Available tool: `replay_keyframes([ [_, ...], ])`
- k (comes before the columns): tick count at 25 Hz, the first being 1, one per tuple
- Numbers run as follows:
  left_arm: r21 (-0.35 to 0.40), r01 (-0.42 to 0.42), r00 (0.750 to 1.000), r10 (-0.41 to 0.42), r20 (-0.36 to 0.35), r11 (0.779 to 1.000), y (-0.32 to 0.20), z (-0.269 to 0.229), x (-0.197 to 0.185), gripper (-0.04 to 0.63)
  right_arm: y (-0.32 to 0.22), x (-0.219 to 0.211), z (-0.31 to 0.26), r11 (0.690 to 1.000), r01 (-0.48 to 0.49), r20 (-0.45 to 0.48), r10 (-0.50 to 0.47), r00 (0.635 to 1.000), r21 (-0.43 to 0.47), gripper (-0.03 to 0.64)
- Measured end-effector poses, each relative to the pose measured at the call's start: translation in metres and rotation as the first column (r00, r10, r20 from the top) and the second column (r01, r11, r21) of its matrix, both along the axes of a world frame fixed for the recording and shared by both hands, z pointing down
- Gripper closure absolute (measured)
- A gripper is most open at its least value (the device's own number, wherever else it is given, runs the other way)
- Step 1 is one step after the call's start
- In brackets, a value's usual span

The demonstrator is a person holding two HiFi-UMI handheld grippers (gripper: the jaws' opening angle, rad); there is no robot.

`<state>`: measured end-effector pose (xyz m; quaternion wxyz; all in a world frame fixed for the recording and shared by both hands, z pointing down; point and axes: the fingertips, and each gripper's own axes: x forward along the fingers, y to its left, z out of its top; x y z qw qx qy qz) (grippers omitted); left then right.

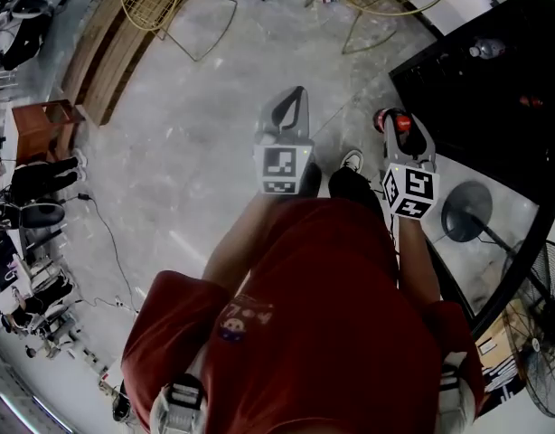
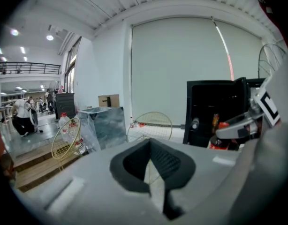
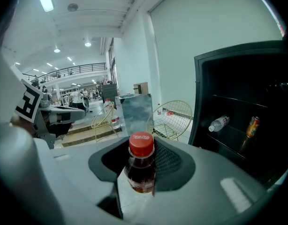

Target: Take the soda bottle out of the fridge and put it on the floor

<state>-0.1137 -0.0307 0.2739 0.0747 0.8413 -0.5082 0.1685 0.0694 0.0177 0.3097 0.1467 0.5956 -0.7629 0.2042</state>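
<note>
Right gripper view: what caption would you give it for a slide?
The right gripper holds a red-capped soda bottle between its jaws, beside the open black fridge.

Left gripper (image 1: pixel 294 102): 12 o'clock from torso, jaws together, empty. Right gripper (image 1: pixel 399 125): 1 o'clock, jaws clamped on soda bottle (image 3: pixel 141 165). Both forearms extended forward.

No full word is readable anywhere. Red cap (image 3: pixel 141 144) of the soda bottle (image 3: pixel 140 170): white script, possibly a cola logo, too blurred to spell out. Marker cubes on the left gripper (image 1: pixel 296 93) and right gripper (image 1: pixel 394 116): black-and-white square codes only, no letters. Can (image 3: pixel 252 126) and water bottle (image 3: pixel 219 123) in the fridge (image 3: pixel 238 74): print illegible.
</note>
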Motion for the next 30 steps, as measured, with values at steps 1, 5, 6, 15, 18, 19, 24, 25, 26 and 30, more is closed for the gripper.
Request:
replay_keyframes([
  [1, -0.005, 0.004, 1.0, -0.004, 0.0, 1.0, 0.0, 0.004, 0.005, 0.595, 0.0, 0.004, 0.003, 1.0, 0.005, -0.001, -0.005, 1.0, -0.003, 0.465],
  [5, -0.023, 0.013, 1.0, -0.012, 0.011, 1.0, 0.001, 0.02, 0.02, 0.595, -0.001, 0.02, 0.023, 1.0, 0.002, 0.008, -0.002, 1.0, -0.018, 0.465],
  [6, -0.029, 0.017, 1.0, -0.016, 0.015, 0.999, 0.003, 0.025, 0.023, 0.595, -0.001, 0.023, 0.029, 1.0, 0.001, 0.011, -0.001, 1.0, -0.024, 0.465],
  [15, -0.056, 0.099, 0.995, -0.098, 0.01, 0.994, -0.001, 0.061, 0.031, 0.595, -0.006, 0.036, 0.067, 0.997, 0.05, -0.002, -0.05, 0.999, -0.061, 0.465],
  [18, -0.069, 0.091, 0.996, -0.091, 0.008, 0.993, -0.001, 0.075, 0.032, 0.595, -0.005, 0.04, 0.078, 0.995, 0.051, -0.02, -0.053, 0.998, -0.081, 0.465],
  [19, -0.072, 0.087, 0.996, -0.087, 0.01, 0.994, -0.001, 0.08, 0.03, 0.595, -0.005, 0.038, 0.082, 0.995, 0.052, -0.023, -0.054, 0.998, -0.086, 0.465],
  [24, -0.079, 0.055, 0.998, -0.054, 0.014, 0.995, -0.008, 0.113, 0.007, 0.595, -0.007, 0.013, 0.112, 0.994, 0.045, -0.033, -0.048, 0.998, -0.099, 0.465],
  [25, -0.082, 0.044, 0.999, -0.043, 0.017, 0.996, -0.008, 0.121, 0.0, 0.595, -0.005, 0.005, 0.118, 0.994, 0.044, -0.038, -0.048, 0.998, -0.1, 0.465],
  [26, -0.082, 0.035, 0.999, -0.033, 0.021, 0.996, -0.008, 0.127, -0.007, 0.595, -0.004, -0.004, 0.125, 0.994, 0.047, -0.045, -0.052, 0.998, -0.102, 0.465],
  [30, -0.109, -0.001, 1.0, 0.002, 0.015, 0.994, -0.012, 0.167, -0.043, 0.595, -0.005, -0.041, 0.165, 0.991, 0.03, -0.059, -0.038, 0.998, -0.133, 0.465],
])
